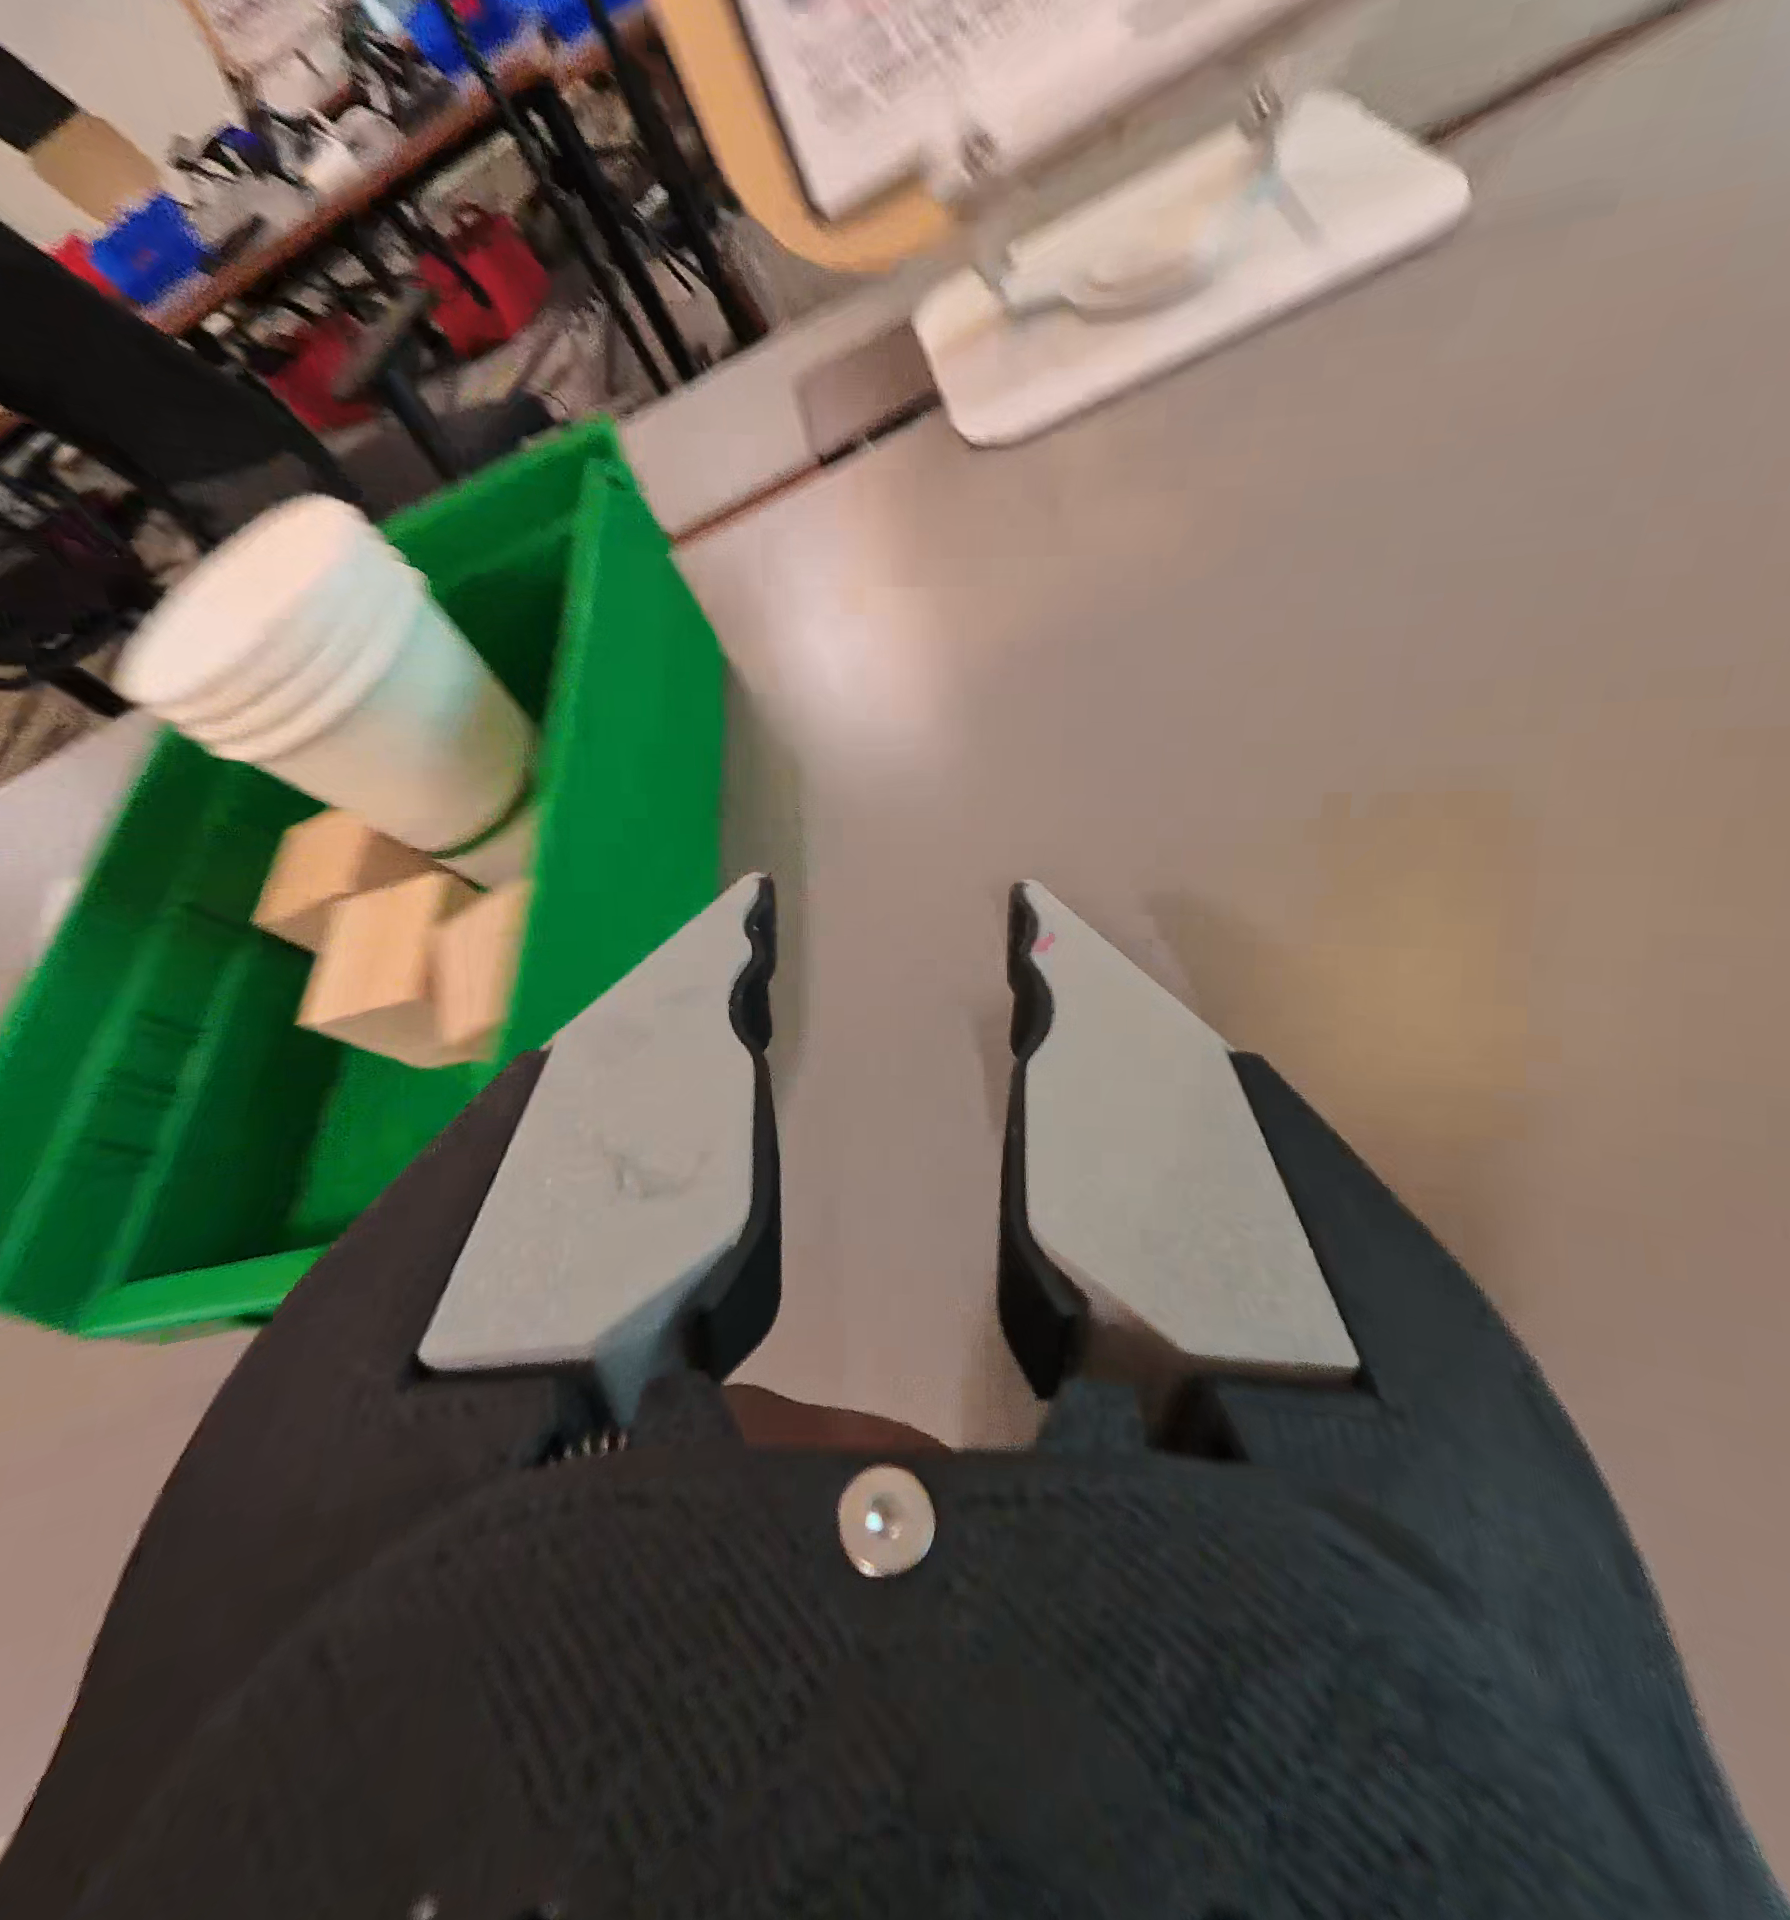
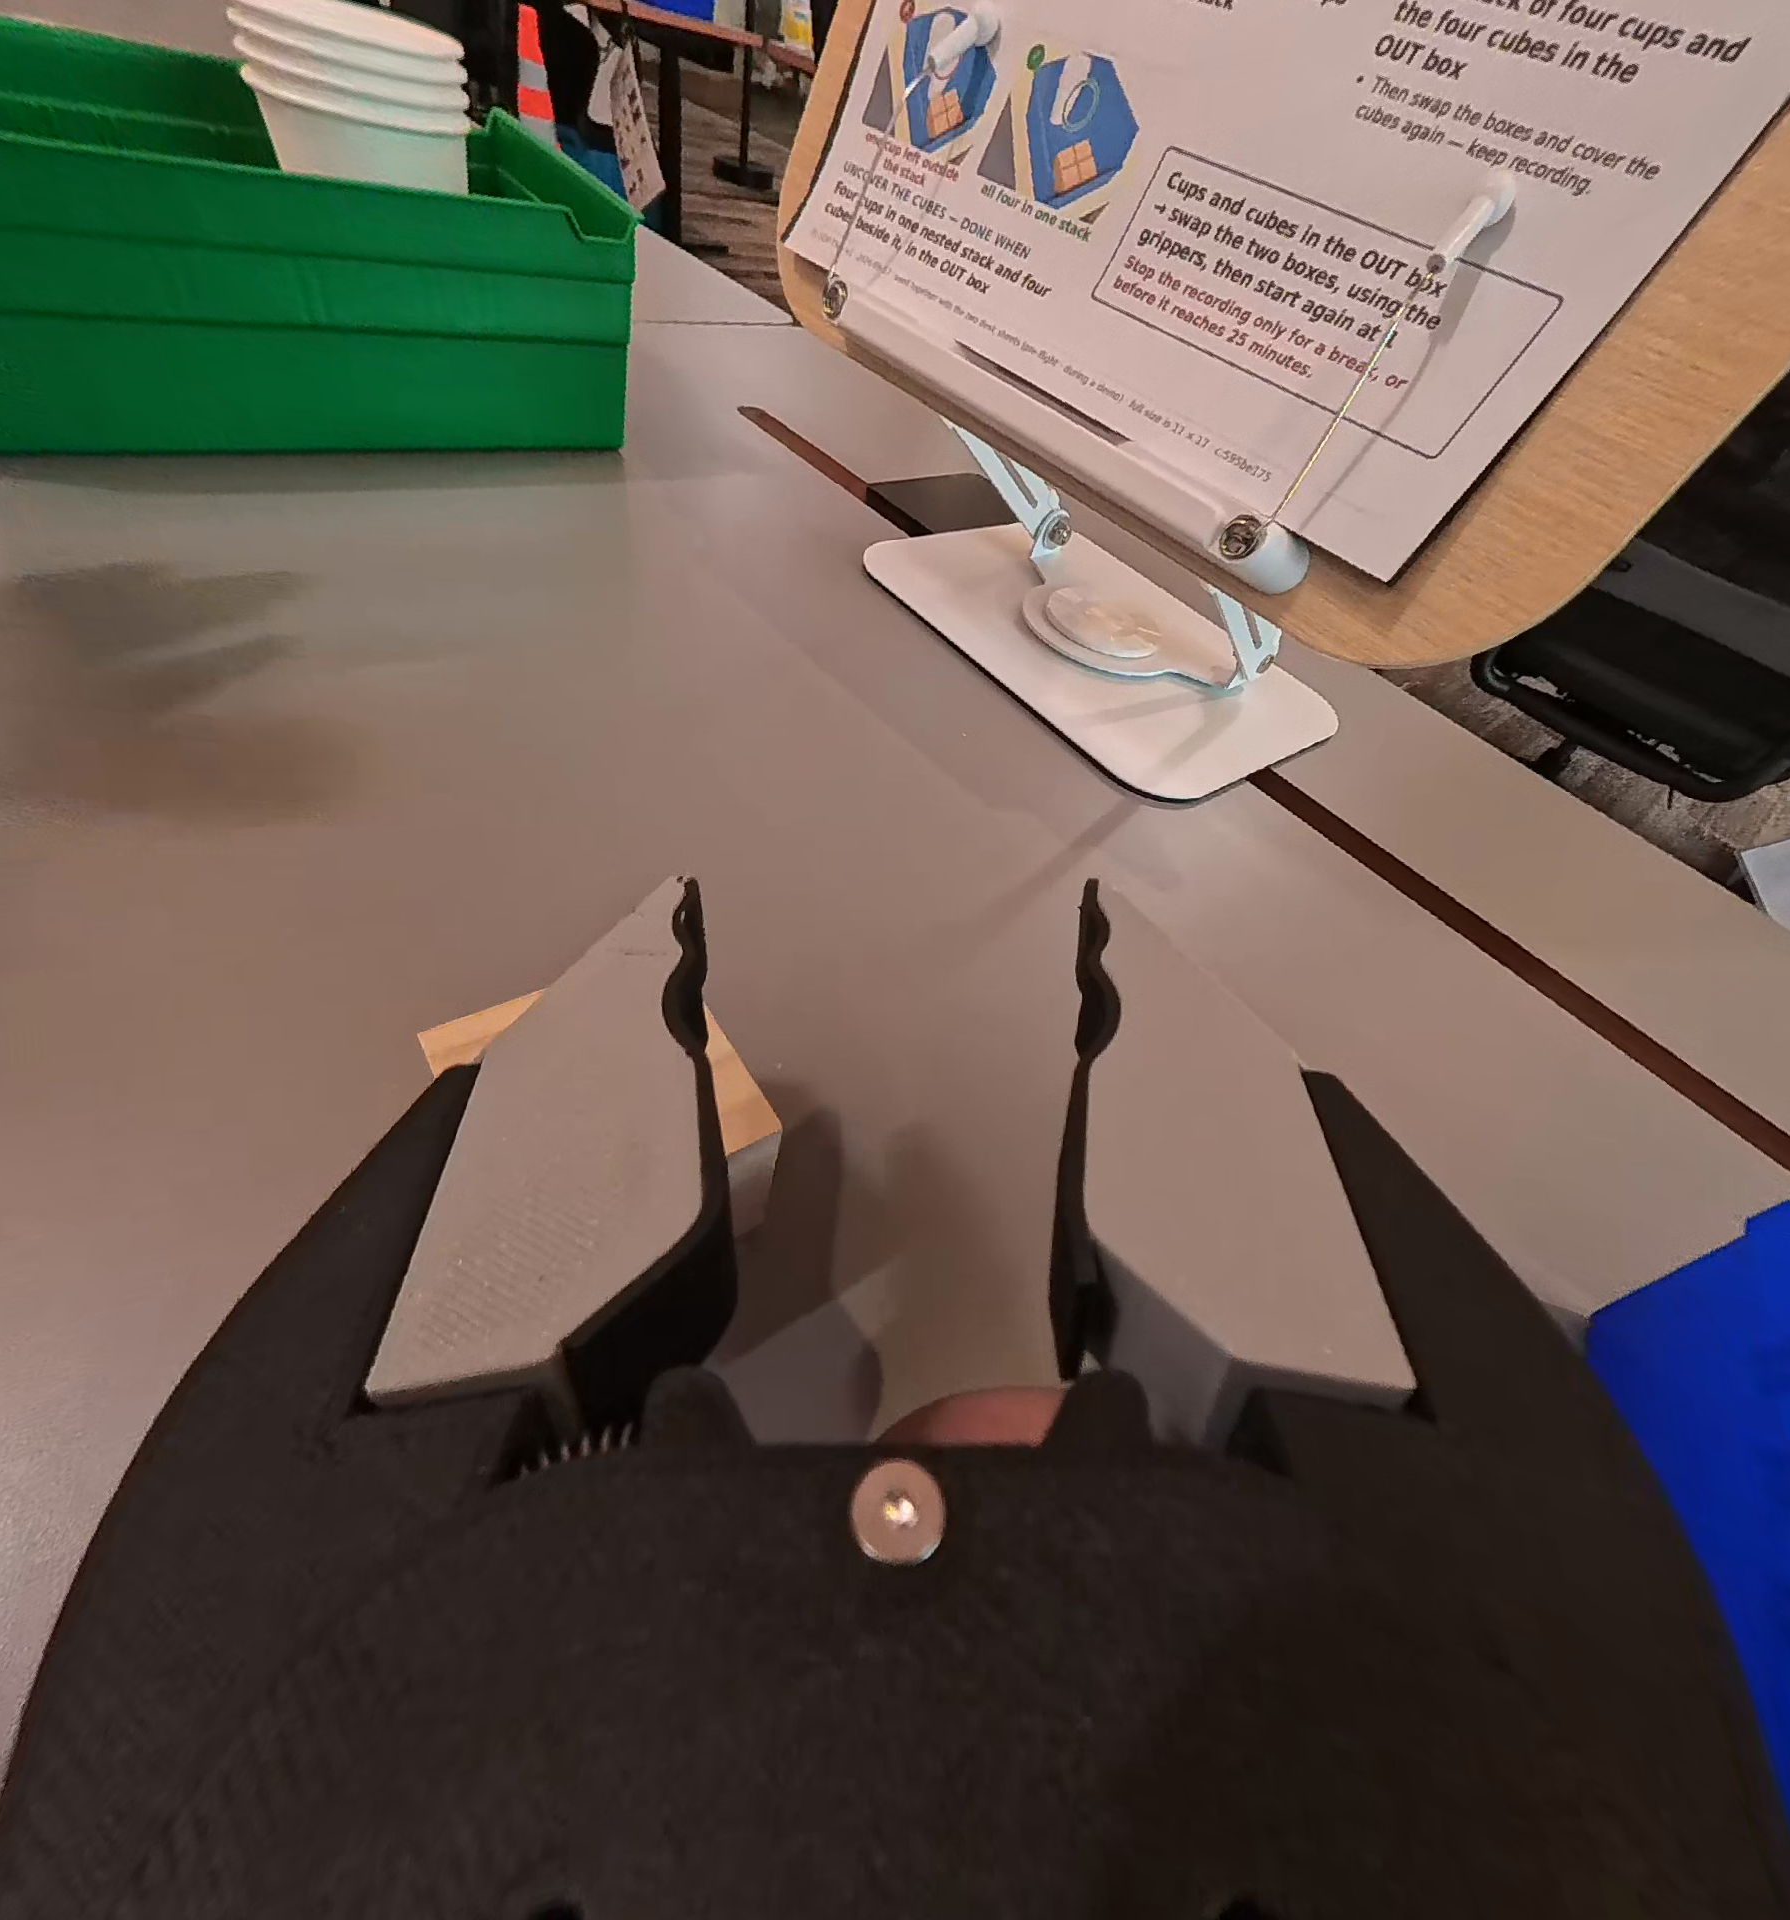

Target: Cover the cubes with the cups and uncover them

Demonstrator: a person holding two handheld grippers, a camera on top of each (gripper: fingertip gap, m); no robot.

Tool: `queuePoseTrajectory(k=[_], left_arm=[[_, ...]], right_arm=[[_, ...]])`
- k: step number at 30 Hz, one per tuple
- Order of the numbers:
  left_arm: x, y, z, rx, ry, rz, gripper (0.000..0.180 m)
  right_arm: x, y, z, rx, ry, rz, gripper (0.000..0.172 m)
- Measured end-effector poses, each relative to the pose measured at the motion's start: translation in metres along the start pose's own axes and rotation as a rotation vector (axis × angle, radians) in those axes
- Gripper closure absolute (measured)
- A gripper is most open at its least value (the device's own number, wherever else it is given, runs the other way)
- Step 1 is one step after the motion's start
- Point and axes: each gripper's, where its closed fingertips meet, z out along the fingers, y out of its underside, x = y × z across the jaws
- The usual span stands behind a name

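A stack of white paper cups (image 1: 330, 675) leans in the green box (image 1: 621, 727), beside several wooden cubes (image 1: 382, 956) in the same box. My left gripper (image 1: 889, 896) is open and empty over the grey table, just right of the box; this view is blurred. My right gripper (image 2: 889, 896) is open and empty above the table. A wooden cube (image 2: 740, 1101) lies on the table under and behind its left finger (image 2: 600, 1091), not between the pads. The cup stack (image 2: 361, 94) and the green box (image 2: 278, 312) also show in the right wrist view at top left.
A tilted wooden board with an instruction sheet (image 2: 1286, 229) stands on a white base (image 2: 1109, 665) at the table's far side. A seam (image 2: 1493, 935) runs across the table. A blue box corner (image 2: 1743, 1507) is at the right edge. Chairs and clutter lie beyond the table.
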Motion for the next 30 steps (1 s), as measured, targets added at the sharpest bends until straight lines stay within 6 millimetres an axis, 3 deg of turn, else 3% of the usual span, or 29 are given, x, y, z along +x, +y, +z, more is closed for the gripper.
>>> queuePoseTrajectory(k=[3, 5, 8, 11, 15, 19, 24, 30], left_arm=[[-0.050, -0.034, -0.022, 0.067, -0.040, -0.065, 0.137], [-0.087, -0.043, -0.020, 0.051, -0.087, -0.083, 0.137], [-0.135, -0.031, 0.009, -0.040, -0.143, -0.100, 0.133], [-0.159, 0.000, 0.049, -0.175, -0.111, -0.181, 0.127], [-0.176, 0.043, 0.090, -0.324, -0.115, -0.208, 0.125], [-0.186, 0.081, 0.113, -0.444, -0.136, -0.177, 0.124], [-0.189, 0.091, 0.125, -0.433, -0.102, -0.268, 0.125], [-0.186, 0.095, 0.118, -0.452, -0.087, -0.252, 0.125]], right_arm=[[-0.002, 0.003, 0.002, -0.014, -0.003, -0.008, 0.102], [-0.003, 0.005, 0.004, -0.020, -0.006, -0.008, 0.102], [-0.003, 0.006, 0.004, -0.024, -0.006, -0.005, 0.102], [-0.002, 0.007, 0.004, -0.025, -0.002, 0.000, 0.102], [0.000, 0.008, 0.004, -0.029, 0.000, 0.005, 0.102], [-0.003, 0.010, 0.006, -0.035, -0.010, 0.005, 0.102], [-0.006, 0.014, 0.010, -0.054, -0.017, -0.009, 0.102], [-0.005, 0.010, 0.007, -0.039, -0.009, -0.009, 0.103]])
